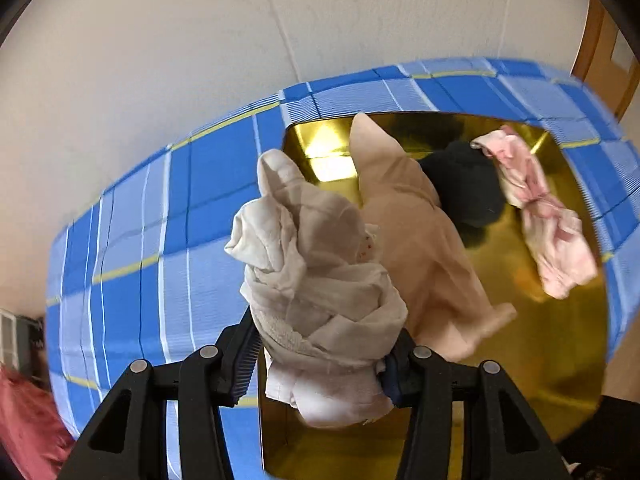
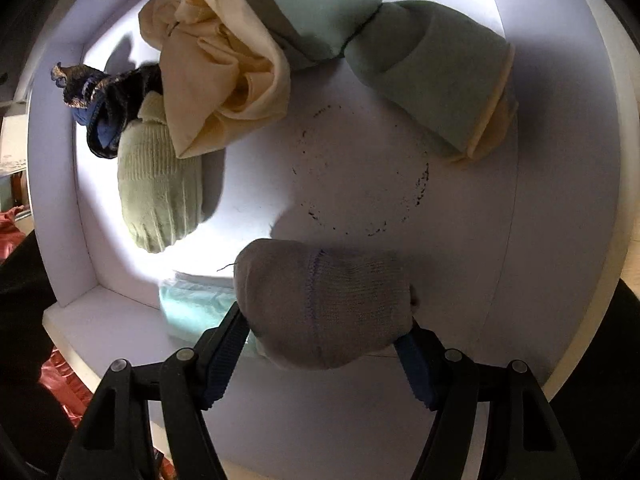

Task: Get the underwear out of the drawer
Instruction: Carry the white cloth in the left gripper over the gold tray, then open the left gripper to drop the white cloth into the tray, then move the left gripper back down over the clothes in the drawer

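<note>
My left gripper [image 1: 320, 364] is shut on a crumpled white garment [image 1: 316, 280], held above a shiny gold tray [image 1: 552, 380] that lies on a blue checked cloth [image 1: 160, 208]. On the tray lie a beige garment [image 1: 420, 236], a black one [image 1: 468, 188] and a pink one [image 1: 536, 220]. My right gripper [image 2: 324, 344] is shut on a grey knitted bundle [image 2: 324, 304] inside the white drawer [image 2: 560, 200]. In the drawer also lie a cream garment [image 2: 216, 76], a light green roll [image 2: 416, 64], a pale green knitted bundle [image 2: 160, 188], a dark patterned piece [image 2: 108, 100] and a mint piece [image 2: 192, 308].
A white wall [image 1: 160, 40] rises behind the checked cloth, with a wooden door frame [image 1: 600, 40] at the far right. Red fabric [image 1: 24, 412] shows at the lower left. The drawer's left wall [image 2: 60, 200] and front rim stand close to my right gripper.
</note>
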`<control>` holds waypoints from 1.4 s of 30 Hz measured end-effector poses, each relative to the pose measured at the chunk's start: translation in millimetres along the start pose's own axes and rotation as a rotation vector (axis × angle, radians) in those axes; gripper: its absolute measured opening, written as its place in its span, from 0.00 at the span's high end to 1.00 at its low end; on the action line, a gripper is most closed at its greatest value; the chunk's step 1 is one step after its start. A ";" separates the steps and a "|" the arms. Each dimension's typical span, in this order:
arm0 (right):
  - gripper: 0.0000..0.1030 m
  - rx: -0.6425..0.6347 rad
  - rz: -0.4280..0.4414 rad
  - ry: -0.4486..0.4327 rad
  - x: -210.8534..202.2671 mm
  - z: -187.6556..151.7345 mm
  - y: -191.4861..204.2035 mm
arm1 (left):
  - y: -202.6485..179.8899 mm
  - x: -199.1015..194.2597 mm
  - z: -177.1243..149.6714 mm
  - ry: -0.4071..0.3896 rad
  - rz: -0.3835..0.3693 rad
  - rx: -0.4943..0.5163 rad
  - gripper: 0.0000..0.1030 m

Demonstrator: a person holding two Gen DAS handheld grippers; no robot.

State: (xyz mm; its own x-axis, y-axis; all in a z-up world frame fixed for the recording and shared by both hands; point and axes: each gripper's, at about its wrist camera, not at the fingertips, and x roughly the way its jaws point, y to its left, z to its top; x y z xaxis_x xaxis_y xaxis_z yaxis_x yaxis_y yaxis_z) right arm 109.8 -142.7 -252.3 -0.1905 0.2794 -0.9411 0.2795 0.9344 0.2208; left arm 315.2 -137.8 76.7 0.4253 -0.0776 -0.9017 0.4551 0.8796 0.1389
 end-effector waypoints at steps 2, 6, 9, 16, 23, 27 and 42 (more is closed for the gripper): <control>0.30 -0.001 0.008 0.000 -0.9 2.2 -0.8 | -9.6 15.0 15.0 0.007 0.038 0.055 0.51; 0.30 -0.002 0.030 0.001 -12.2 1.8 5.1 | -14.7 32.5 33.7 -0.005 0.128 0.079 0.47; 0.30 -0.001 0.052 0.001 -18.3 4.6 1.9 | -5.4 31.5 39.9 -0.043 0.119 0.001 0.38; 0.30 -0.005 0.062 -0.009 -36.5 6.6 -14.0 | 16.9 0.1 24.7 -0.149 0.081 -0.114 0.35; 0.30 -0.004 0.045 -0.026 -40.9 1.6 -15.1 | 28.5 -20.1 -3.4 -0.195 0.003 -0.225 0.35; 0.30 0.000 0.034 -0.027 -43.8 -2.1 -12.7 | 22.6 -22.5 -35.5 -0.202 -0.109 -0.252 0.35; 0.30 0.001 -0.019 -0.057 -57.5 -1.1 -15.9 | -22.7 -53.3 -143.3 -0.281 -0.249 -0.199 0.34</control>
State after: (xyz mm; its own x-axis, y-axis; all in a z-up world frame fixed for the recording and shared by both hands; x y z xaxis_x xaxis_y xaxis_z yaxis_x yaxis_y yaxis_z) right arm 115.3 -173.4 -201.4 -0.1422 0.2486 -0.9581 0.2776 0.9391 0.2025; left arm 170.1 -86.3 63.0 0.5309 -0.4004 -0.7469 0.4229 0.8889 -0.1759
